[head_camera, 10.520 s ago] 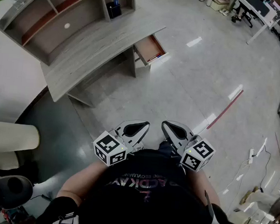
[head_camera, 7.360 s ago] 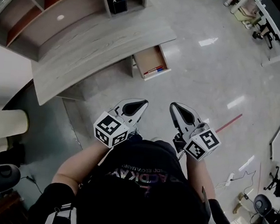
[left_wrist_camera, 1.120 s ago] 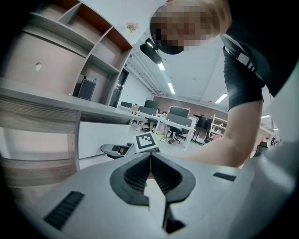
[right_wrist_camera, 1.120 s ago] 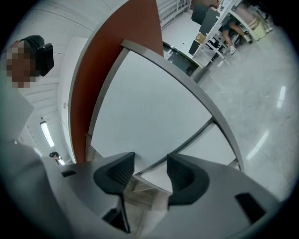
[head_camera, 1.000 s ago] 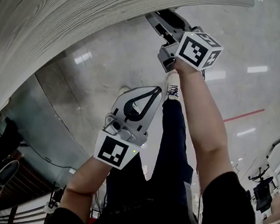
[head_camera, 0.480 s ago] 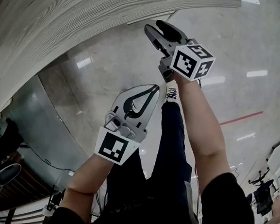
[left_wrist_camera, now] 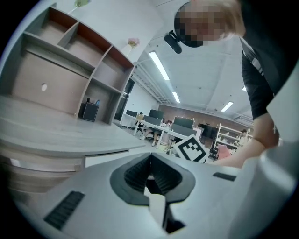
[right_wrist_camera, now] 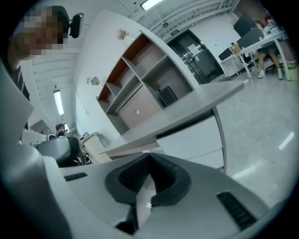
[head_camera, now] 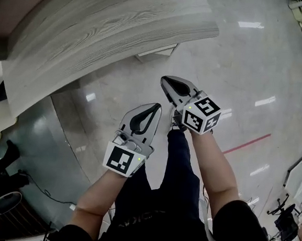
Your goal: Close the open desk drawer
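Head view: two clenched, empty tongs over a glossy pale-grey tiled floor (head_camera: 235, 61).
Nearest, the grey left gripper (head_camera: 156, 107) was shut; the right gripper (head_camera: 166, 82) had just been closing on nothing. Beyond, the white flat-fronted drawer (head_camera: 158, 50) sat pushed in under the curved grey wood-grain desk (head_camera: 107, 24).

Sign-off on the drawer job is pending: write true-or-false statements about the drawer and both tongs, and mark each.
1. The drawer is shut under the desk. True.
2. The right tongs grip the drawer's front. False: they are clear of the desk, have just been closing, and hold nothing.
3. The left tongs are shut and empty. True.
4. The black box stands on the floor. False: it stands in a compartment of the shelf.
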`<state>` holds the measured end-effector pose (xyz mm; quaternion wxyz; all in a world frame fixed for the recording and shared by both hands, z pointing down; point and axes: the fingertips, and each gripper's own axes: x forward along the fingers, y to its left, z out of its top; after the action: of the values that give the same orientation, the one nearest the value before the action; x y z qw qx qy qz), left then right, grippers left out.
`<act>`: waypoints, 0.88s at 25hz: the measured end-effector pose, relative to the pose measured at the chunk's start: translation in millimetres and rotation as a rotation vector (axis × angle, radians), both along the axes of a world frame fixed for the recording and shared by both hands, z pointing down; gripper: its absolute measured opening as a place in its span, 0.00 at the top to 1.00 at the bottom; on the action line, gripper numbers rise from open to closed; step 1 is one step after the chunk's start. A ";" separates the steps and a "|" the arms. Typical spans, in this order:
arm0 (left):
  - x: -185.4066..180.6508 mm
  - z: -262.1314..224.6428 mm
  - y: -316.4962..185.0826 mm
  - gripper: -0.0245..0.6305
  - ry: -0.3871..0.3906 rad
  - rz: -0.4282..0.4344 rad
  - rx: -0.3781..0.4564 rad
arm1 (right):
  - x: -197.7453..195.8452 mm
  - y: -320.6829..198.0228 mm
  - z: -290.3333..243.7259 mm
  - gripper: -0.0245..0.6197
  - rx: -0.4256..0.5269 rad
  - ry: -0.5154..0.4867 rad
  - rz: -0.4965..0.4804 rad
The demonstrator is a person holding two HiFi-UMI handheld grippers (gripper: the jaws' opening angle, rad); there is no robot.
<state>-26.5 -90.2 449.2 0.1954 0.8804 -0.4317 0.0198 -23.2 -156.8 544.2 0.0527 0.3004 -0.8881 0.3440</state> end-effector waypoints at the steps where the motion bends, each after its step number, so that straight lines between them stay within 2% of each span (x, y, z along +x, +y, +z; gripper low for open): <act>1: -0.3 -6.5 5.4 0.94 -0.007 0.009 0.004 | 0.4 6.4 -15.0 0.93 0.012 0.001 -0.007; 5: -2.8 -27.4 18.8 0.94 -0.070 0.073 0.048 | 5.7 19.5 -74.4 0.94 0.081 -0.001 -0.011; 13: -16.5 -98.4 51.5 0.94 -0.023 0.083 0.055 | 3.3 75.9 -175.7 0.94 0.160 0.003 -0.027; 18: -14.9 -131.4 76.3 0.95 -0.037 0.154 0.086 | -1.6 111.7 -222.9 0.94 0.211 -0.019 -0.039; 22: -26.8 -150.1 84.7 0.95 -0.052 0.167 0.111 | -5.7 139.0 -247.9 0.94 0.251 -0.029 -0.049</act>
<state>-53.4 -5.5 299.1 0.1330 0.9219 -0.3622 0.0348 -28.8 -17.8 296.3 0.0104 0.2778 -0.9318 0.2332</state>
